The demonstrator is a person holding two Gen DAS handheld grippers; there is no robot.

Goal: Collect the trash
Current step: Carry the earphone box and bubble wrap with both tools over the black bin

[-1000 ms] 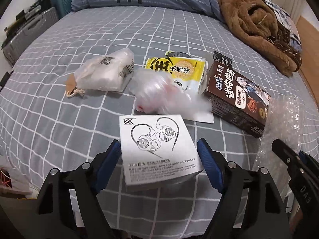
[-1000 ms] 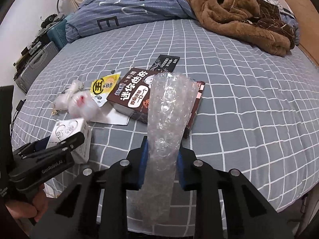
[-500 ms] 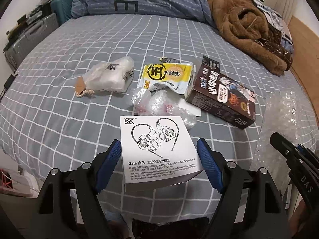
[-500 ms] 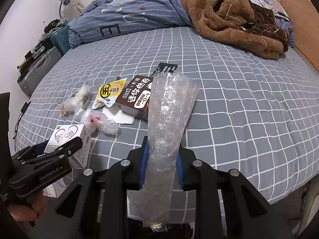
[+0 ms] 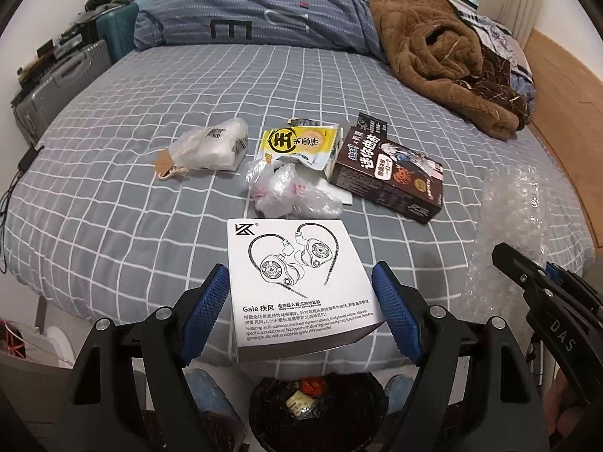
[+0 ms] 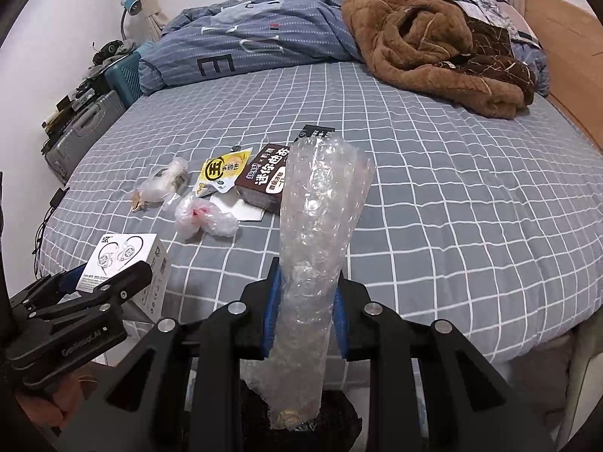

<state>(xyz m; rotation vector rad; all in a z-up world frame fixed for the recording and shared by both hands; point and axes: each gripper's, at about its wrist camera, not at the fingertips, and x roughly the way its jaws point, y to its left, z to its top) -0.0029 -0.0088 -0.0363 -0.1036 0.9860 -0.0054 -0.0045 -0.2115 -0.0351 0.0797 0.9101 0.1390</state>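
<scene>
My left gripper [image 5: 299,301] is shut on a white earphone box [image 5: 297,282], held off the bed's near edge above a black trash bin [image 5: 316,410]. My right gripper [image 6: 305,312] is shut on a roll of bubble wrap [image 6: 320,226], whose lower end hangs over the bin [image 6: 339,422]. The box also shows in the right wrist view [image 6: 128,260]. On the bed lie a brown snack box [image 5: 388,173], a yellow wrapper [image 5: 297,145], a crumpled clear bag [image 5: 290,192] and a white plastic bag [image 5: 211,148].
The grey checked bed [image 5: 150,226] carries a folded blue duvet [image 5: 264,19] and a brown blanket [image 5: 433,60] at the far side. Suitcases [image 5: 56,86] stand to the left of the bed. A wooden bed frame [image 5: 565,94] runs along the right.
Both grippers have pulled back from the bed toward the near edge with their loads. The trash bin has come into view below them.
</scene>
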